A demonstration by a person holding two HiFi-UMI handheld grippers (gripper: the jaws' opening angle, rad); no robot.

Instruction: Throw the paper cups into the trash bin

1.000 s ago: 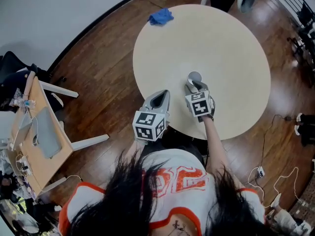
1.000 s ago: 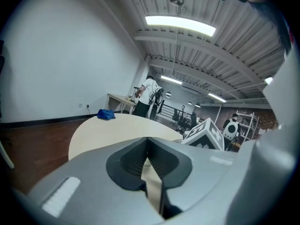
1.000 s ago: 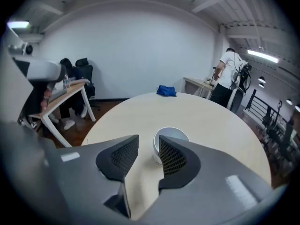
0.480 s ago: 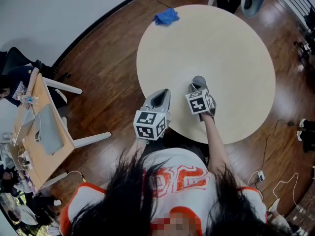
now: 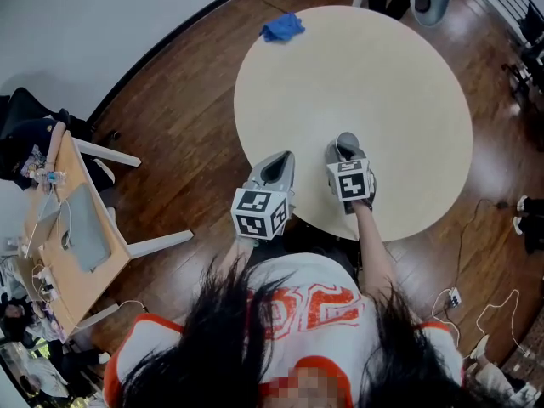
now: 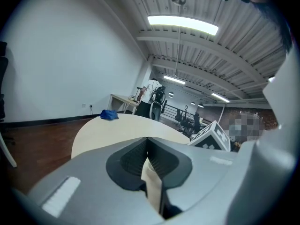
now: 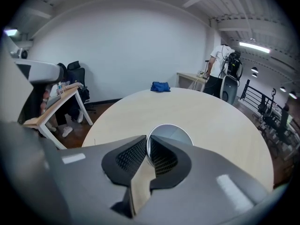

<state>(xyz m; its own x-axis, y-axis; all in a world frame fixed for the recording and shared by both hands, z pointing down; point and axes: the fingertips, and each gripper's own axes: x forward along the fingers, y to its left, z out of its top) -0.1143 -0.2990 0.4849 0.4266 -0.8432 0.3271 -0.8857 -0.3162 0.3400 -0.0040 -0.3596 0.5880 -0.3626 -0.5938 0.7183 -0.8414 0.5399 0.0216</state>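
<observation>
Head view: the paper cup (image 5: 347,142) stands on the round table (image 5: 399,75) near its front edge, with the right gripper (image 5: 342,151) at its rim. The left gripper (image 5: 284,156) hovers at that same edge

Left gripper view: over the table, the left gripper's (image 6: 147,142) jaws are pressed together with nothing between them

Right gripper view: on the table, the right gripper's (image 7: 148,146) jaws are closing on the cup's (image 7: 177,132) near wall, one pad inside and one outside

Grey paper cup (image 7: 176,135) — upright, empty, near table (image 5: 374,75) edge
</observation>
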